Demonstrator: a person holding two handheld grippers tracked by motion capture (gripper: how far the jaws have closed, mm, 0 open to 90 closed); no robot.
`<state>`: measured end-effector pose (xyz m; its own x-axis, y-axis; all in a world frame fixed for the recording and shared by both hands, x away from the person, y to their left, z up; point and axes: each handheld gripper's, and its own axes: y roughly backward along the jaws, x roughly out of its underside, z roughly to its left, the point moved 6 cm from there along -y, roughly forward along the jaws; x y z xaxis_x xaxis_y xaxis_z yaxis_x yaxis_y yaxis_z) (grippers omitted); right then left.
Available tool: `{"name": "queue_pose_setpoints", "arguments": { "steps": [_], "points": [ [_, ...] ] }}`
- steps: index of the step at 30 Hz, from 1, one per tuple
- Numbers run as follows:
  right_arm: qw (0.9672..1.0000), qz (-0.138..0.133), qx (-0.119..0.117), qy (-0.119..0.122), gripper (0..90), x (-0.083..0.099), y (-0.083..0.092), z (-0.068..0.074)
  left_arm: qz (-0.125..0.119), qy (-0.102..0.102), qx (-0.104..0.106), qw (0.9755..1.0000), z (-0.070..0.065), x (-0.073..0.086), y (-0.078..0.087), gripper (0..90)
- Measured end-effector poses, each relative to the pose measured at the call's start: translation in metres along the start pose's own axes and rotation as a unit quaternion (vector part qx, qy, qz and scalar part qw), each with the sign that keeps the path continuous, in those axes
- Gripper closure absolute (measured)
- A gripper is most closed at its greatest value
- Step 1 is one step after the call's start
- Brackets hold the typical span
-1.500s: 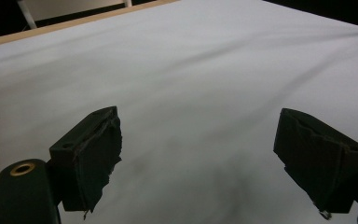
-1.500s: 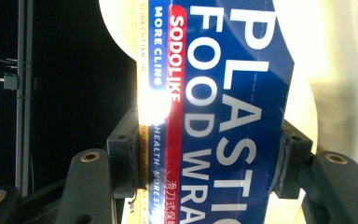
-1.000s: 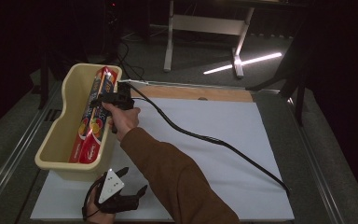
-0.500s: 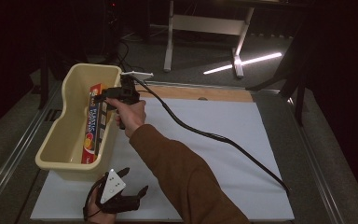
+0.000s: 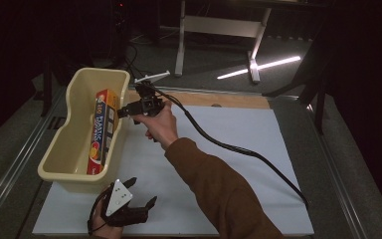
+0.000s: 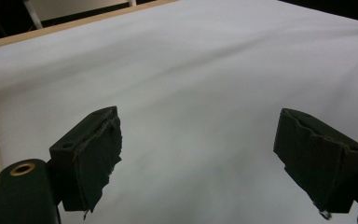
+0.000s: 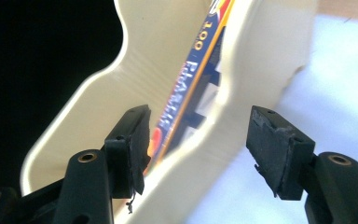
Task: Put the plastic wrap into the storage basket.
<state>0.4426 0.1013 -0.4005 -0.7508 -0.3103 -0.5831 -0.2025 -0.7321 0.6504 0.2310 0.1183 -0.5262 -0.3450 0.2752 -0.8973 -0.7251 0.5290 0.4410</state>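
Left claw [image 5: 138, 205], jaws spread wide and empty, rests low on the white-covered desk [image 5: 258, 149]. Just beyond it stands the cream plastic bin [image 5: 62, 149]; a blue-and-orange cardboard box [image 5: 101, 130] leans inside. Right claw [image 5: 121, 112], jaws parted after widening slightly, holds nothing, beside the bin's rim.

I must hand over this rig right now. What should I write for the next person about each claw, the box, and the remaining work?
Right claw: open, holds nothing, at the right rim of the cream bin; its jaws have just been opening.
Left claw: open, holds nothing, over the white sheet near the bin's front.
Plastic-wrap box: inside the bin, on edge, leaning on the right wall.
Done: box is in the bin.
Left: probably only pulling the right claw clear.
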Motion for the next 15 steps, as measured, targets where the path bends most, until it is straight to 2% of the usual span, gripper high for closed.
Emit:
{"name": "queue_pose_setpoints", "arguments": {
  "steps": [1,2,3,5,6,7,8,9,10,11,12,13,15],
  "points": [
    [1.0000,0.000,0.000,0.000,38.7,0.000,0.000,0.000,0.000,0.000,0.000,1.0000,0.000,0.000,0.000,15.1],
    [0.9987,-0.011,0.022,0.045,37.9,0.005,0.007,-0.003,0.000,0.000,0.000,1.0000,0.000,0.000,0.000,15.1],
    [0.9987,-0.011,0.022,0.045,37.9,0.005,0.007,-0.003,0.000,-0.001,-0.001,1.0000,0.000,0.000,0.000,15.1],
    [0.9949,-0.012,0.047,0.089,37.1,0.012,0.014,-0.007,0.000,-0.002,-0.001,1.0000,0.001,-0.001,0.000,15.1],
    [0.9949,-0.012,0.047,0.089,37.1,0.012,0.014,-0.007,0.000,-0.002,-0.001,1.0000,0.001,-0.001,0.000,15.1],
    [0.9877,-0.020,0.079,0.133,36.0,0.025,0.024,-0.015,-0.001,-0.003,-0.002,1.0000,0.001,-0.001,-0.001,15.1],
    [0.9877,-0.020,0.079,0.133,36.0,0.025,0.024,-0.015,-0.001,-0.003,-0.002,1.0000,0.001,-0.001,-0.001,15.1],
    [0.9836,-0.022,0.101,0.148,35.2,0.033,0.030,-0.022,0.000,-0.003,-0.002,1.0000,0.001,-0.001,-0.001,15.1],
    [0.9836,-0.022,0.101,0.148,35.2,0.033,0.030,-0.022,0.000,-0.003,-0.002,1.0000,0.001,-0.001,-0.001,15.1],
    [0.9744,-0.028,0.133,0.180,33.6,0.043,0.037,-0.031,0.001,-0.004,-0.002,1.0000,0.000,-0.001,-0.001,15.1],
    [0.9744,-0.028,0.133,0.180,33.6,0.043,0.037,-0.031,0.001,-0.004,-0.002,1.0000,0.000,-0.001,-0.001,15.1],
    [0.9639,-0.029,0.163,0.209,31.9,0.054,0.043,-0.041,0.002,-0.004,-0.002,1.0000,0.000,-0.001,-0.001,15.1],
    [0.9575,-0.031,0.180,0.223,30.8,0.064,0.051,-0.050,0.003,-0.004,-0.003,1.0000,0.001,-0.001,-0.001,15.1]
  ]
}}
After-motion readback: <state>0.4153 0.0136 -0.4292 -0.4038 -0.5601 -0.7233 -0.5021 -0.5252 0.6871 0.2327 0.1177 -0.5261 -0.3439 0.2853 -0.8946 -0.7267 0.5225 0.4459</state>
